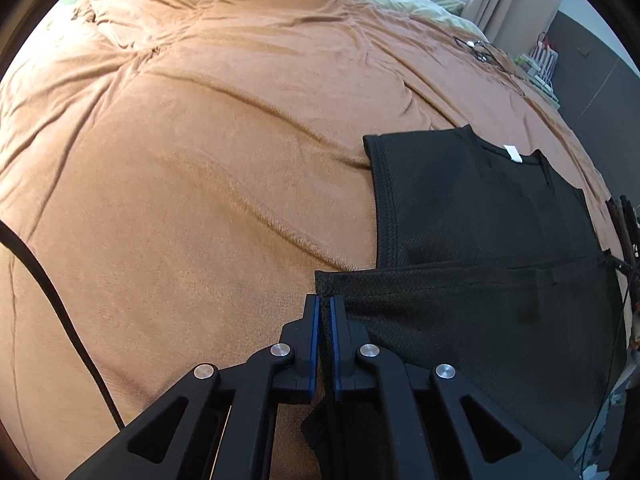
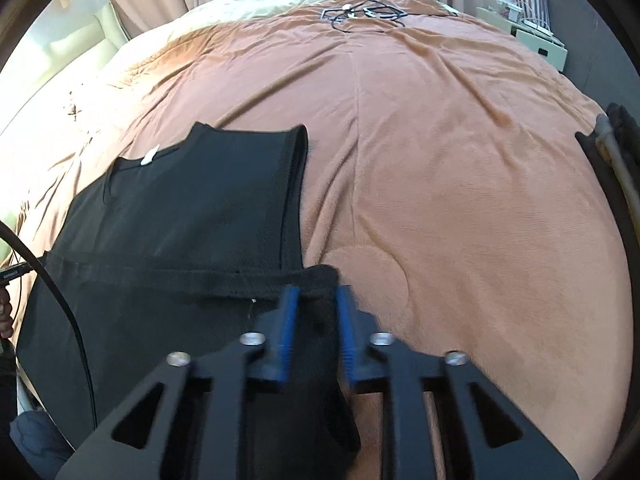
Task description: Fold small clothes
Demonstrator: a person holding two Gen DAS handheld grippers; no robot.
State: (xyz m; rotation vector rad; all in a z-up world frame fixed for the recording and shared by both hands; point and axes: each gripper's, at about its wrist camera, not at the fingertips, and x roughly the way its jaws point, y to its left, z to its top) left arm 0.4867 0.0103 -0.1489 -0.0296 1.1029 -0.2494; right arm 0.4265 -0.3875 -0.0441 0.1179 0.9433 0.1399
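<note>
A black sleeveless top (image 1: 480, 220) lies flat on an orange-brown blanket (image 1: 200, 160), its neck with a white label (image 1: 513, 153) pointing away from me. My left gripper (image 1: 325, 300) is shut on the near left corner of its hem, with black cloth pinched between the blue pads. In the right wrist view the same top (image 2: 192, 208) with its label (image 2: 149, 157) lies to the left on the blanket (image 2: 460, 160). My right gripper (image 2: 316, 294), blurred, holds the near right hem corner, and black cloth fills the space between its blue pads.
A tangle of cables (image 2: 360, 14) lies at the blanket's far edge. A black cable (image 1: 52, 292) hangs along the left. A white shelf unit (image 2: 536, 36) stands far right, a dark object (image 2: 616, 136) at the right edge, pillows and curtains behind.
</note>
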